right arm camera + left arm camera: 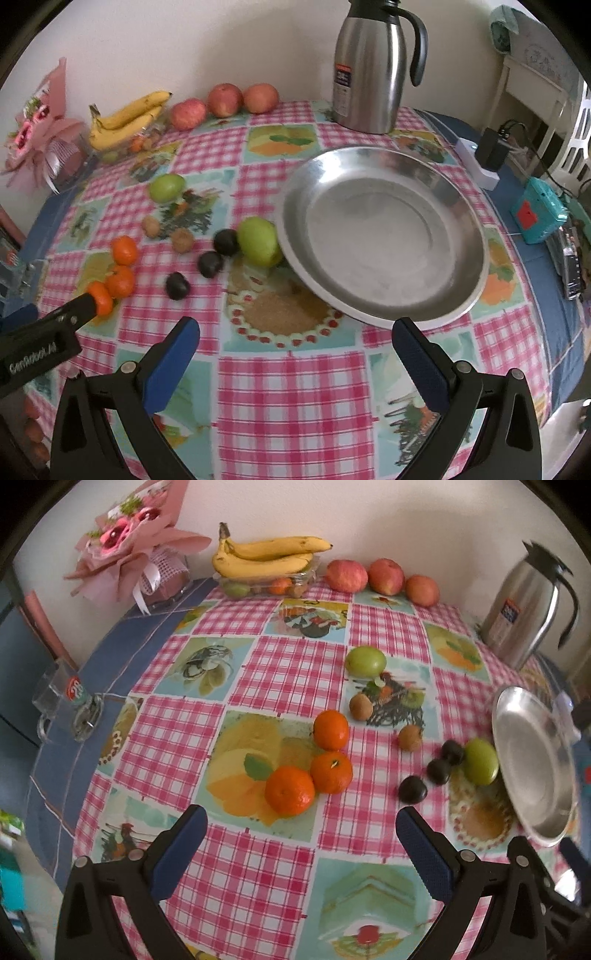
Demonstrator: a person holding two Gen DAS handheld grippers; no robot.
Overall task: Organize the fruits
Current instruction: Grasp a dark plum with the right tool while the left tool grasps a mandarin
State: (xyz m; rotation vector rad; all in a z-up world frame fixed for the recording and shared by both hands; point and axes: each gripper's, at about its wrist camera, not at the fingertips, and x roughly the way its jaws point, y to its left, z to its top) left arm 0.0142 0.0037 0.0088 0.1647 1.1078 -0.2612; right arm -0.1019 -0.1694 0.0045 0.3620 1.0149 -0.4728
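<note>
Nothing in the plate (pixel 384 236) yet: bare and shiny, sitting on the table (pixel 295 387) on the right side. Not one fruit put away, so the job looks hardly begun.

Loose on the cloth, all near the middle:
- three oranges (pixel 308 762) bunched close, two of them touching
- three dark plums (pixel 432 771) in a slanted row
- one green fruit (pixel 480 760) just beside the plate rim, maybe touching it
- another green fruit (pixel 365 660) farther back
- two small brown fruits (pixel 384 720), kind hard to tell

Against the wall at the back: bananas (pixel 266 555) on a clear box, and three apples (pixel 384 578) in a row. Hard to say if those need moving too.

Left tongs (pixel 299 834) wide open, gripping nothing, pointing at the oranges from just in front. Right tongs (pixel 295 343) wide open too, gripping nothing, close to the near rim of the plate.

Off to the sides: a steel jug (pixel 369 70) behind the plate, pink flowers (pixel 129 542) in the far left corner, a glass mug (pixel 62 701) at the left edge.

Likely still to do: every loose fruit, one at a time.
</note>
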